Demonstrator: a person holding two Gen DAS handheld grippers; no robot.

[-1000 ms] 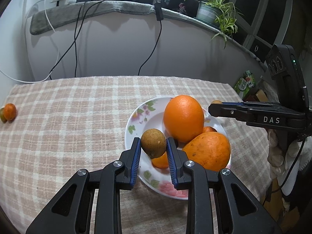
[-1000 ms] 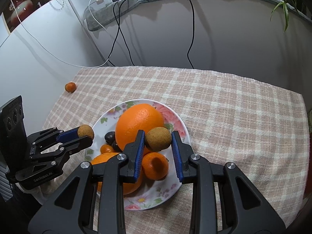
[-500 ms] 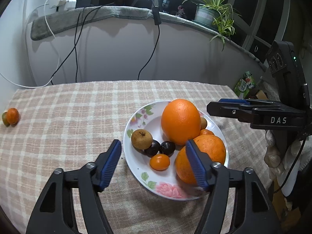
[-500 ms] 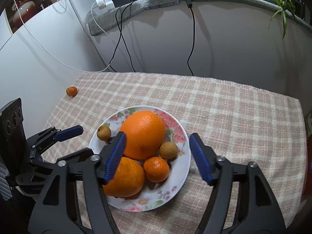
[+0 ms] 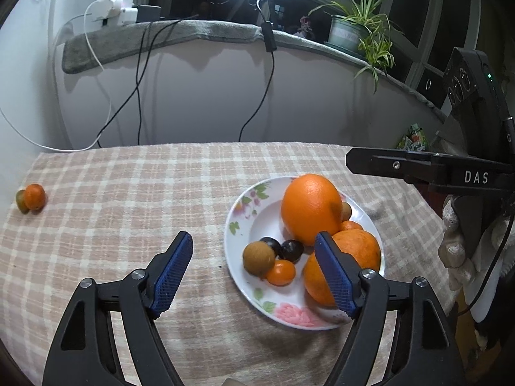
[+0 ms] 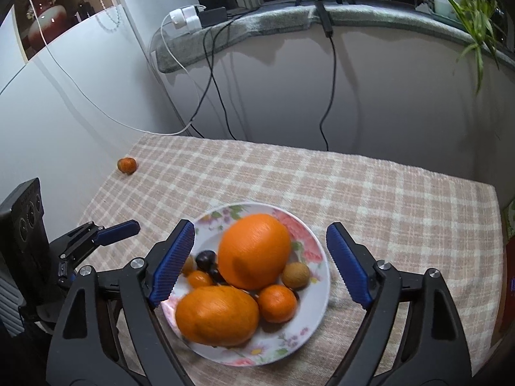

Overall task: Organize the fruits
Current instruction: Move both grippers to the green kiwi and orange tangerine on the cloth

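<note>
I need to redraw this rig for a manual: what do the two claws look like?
Both the left claw and the right claw have black plastic scissor-like arms with silver pivot screws and ribbed blue pads. Seen from the left wrist, the right one bears white "DAS" lettering.

L gripper (image 5: 254, 268) jaws opening, empty, fruit plate (image 5: 291, 317), maybe longan (image 5: 258, 258)

I see the fruits (image 6: 254, 254) piled on the plate (image 6: 317, 292) at the table's (image 6: 386, 212) near side; one small fruit (image 6: 127, 164) lies alone, far left.
</note>
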